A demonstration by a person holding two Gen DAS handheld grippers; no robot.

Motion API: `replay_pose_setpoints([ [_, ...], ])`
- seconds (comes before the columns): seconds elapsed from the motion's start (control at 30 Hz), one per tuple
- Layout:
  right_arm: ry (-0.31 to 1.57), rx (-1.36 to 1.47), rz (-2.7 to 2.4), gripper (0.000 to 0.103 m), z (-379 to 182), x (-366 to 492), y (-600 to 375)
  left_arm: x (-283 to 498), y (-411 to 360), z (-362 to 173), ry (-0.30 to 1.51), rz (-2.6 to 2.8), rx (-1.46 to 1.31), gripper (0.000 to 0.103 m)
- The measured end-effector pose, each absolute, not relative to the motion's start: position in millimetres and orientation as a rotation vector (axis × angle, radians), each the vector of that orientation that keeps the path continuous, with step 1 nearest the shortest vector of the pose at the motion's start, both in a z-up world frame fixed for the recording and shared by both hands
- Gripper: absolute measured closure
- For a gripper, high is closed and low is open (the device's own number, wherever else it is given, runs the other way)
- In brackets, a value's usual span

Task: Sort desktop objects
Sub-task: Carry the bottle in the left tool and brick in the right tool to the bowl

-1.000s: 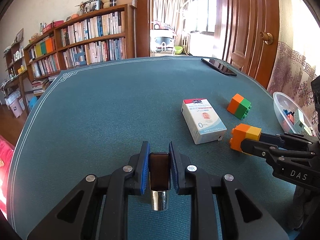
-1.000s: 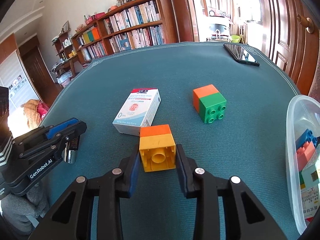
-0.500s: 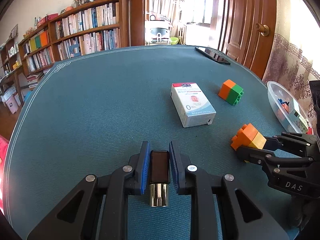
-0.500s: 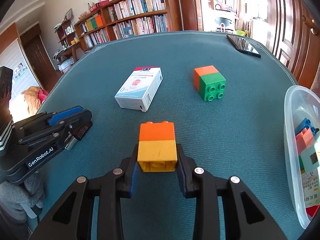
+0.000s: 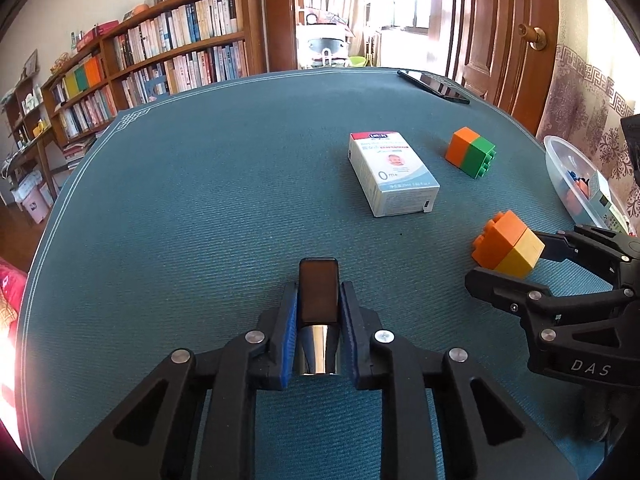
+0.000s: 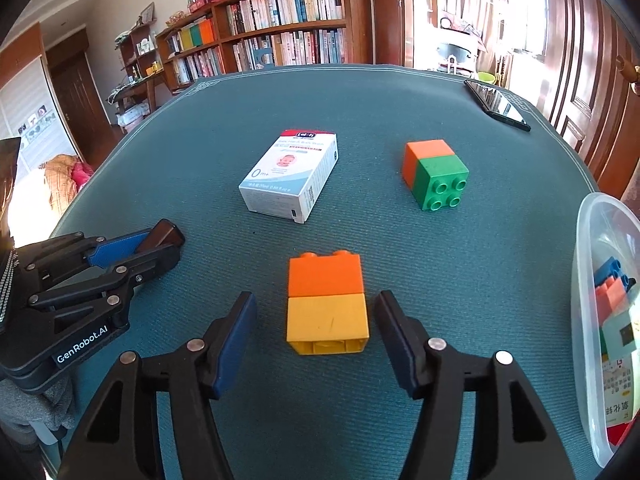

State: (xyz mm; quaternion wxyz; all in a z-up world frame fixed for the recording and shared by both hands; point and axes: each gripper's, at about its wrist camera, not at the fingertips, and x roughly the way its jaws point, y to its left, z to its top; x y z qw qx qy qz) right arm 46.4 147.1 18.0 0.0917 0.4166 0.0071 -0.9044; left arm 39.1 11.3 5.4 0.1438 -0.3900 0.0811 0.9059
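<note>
left claw (image 5: 319,312) grips lighter (image 5: 319,298) | right claw (image 6: 316,326) opening, clear of block (image 6: 326,300) | mat (image 5: 200,200) bare leftward

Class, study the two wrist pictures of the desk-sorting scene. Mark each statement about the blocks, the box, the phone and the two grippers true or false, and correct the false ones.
1. The left gripper is shut on a small brown and silver object. True.
2. The right gripper clamps the orange and yellow block. False: its fingers are opening, and the block lies between them untouched.
3. The white box lies flat on the table. True.
4. The orange and green block sits inside the clear container. False: it rests on the table, apart from the container.
5. A phone lies near the table's far edge. True.
</note>
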Motion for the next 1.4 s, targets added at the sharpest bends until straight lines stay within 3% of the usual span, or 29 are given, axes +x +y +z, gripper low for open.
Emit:
replay_pose_setpoints([
  [0.03,0.037,1.239,-2.696,0.042,18,46,146,40,12,5,0.249,2.617,-1.121,0.081],
  [0.17,0.032,1.226,-2.72,0.068,19,50,151,41,11,8,0.263,2.657,-1.111,0.081],
  [0.73,-0.07,1.061,-2.821,0.068,66,83,188,60,25,25,0.318,2.752,-1.027,0.081],
  [1.4,-0.212,1.038,-3.005,0.068,80,115,284,76,100,48,0.364,2.609,-0.921,0.081],
])
